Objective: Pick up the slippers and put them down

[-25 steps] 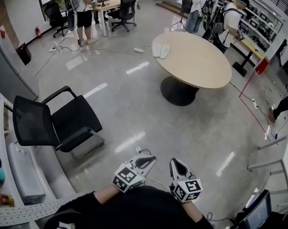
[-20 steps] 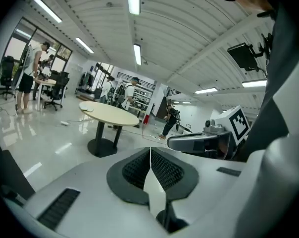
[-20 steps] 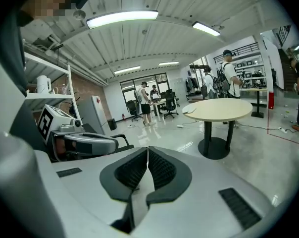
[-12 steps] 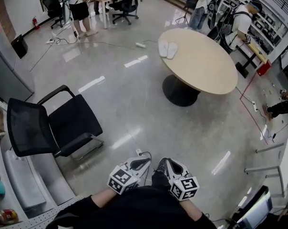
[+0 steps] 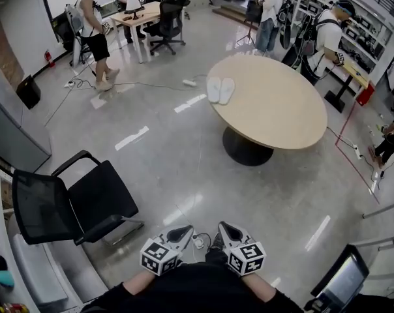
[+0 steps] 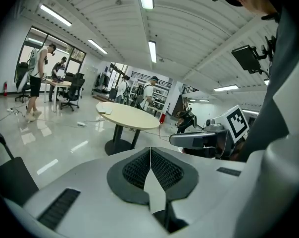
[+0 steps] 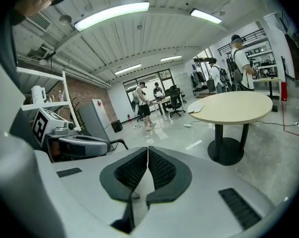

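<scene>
Both of your grippers sit at the bottom middle of the head view, tucked in close to your body. The left gripper (image 5: 182,229) and right gripper (image 5: 224,227) are side by side with a narrow gap between them, tips aimed up the frame. Both have their jaws pressed together on nothing. In the left gripper view the two ribbed pads meet in a thin line, and it's the same in the right gripper view. The slippers (image 5: 220,90) are a pale pair lying side by side on the round tan bench (image 5: 275,113), right at its upper-left edge as the head view shows it. That puts them in the upper middle of the frame, well apart from both grippers, with a long stretch of glossy grey floor (image 5: 184,162) in between. In the left gripper view the bench sits left of centre, above the jaws, and the slippers are just a small pale shape at its left end. In the right gripper view the bench is over on the right, with the slippers again at its left edge. A black office chair (image 5: 73,201) stands at the lower left of the head view, off to the side of your left gripper and not touching it. A few people are standing behind the bench at the upper right, and more are by the desks at the upper left.
</scene>
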`<state>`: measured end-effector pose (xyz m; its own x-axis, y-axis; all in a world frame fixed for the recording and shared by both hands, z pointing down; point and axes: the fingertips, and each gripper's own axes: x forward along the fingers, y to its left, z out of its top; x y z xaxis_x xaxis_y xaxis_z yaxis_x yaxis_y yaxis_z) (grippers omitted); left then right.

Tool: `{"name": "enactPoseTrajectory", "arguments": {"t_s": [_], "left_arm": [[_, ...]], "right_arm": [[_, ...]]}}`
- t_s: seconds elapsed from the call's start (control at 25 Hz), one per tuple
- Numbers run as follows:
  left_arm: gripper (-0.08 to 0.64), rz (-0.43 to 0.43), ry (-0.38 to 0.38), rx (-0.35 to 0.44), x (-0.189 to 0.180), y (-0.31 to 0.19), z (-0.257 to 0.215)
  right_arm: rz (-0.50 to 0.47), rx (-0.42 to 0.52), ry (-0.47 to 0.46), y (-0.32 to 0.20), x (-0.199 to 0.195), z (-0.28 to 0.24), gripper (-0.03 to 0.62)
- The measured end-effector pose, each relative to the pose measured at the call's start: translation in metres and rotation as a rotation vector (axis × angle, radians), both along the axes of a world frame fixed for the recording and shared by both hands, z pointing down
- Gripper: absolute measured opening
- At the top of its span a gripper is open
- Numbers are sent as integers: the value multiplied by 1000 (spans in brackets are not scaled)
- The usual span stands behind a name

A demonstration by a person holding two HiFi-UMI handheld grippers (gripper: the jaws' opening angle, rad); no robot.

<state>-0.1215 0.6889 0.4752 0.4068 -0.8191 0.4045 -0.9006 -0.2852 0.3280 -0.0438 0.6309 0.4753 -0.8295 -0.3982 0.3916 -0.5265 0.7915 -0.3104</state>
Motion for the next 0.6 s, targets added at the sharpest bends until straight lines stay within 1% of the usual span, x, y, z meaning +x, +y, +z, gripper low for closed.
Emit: {"name": "enactPoseTrajectory", "arguments": {"t_s": [0.12, 0.28, 0.4, 0.6], "left_arm": [[25, 1, -27, -12, 13, -42, -2], [25, -26, -70, -23, 27, -98, -9], [25, -31, -74, -37, 41, -137, -10], [25, -43, -80, -53, 54, -184, -8]], "right_arm": [[4, -11, -22, -46, 12, -1, 17], [5, -38, -55, -101, 30, -2, 17], [2, -44, -74, -140, 45, -4, 17], [24, -45, -84, -194, 64, -4, 17]]}}
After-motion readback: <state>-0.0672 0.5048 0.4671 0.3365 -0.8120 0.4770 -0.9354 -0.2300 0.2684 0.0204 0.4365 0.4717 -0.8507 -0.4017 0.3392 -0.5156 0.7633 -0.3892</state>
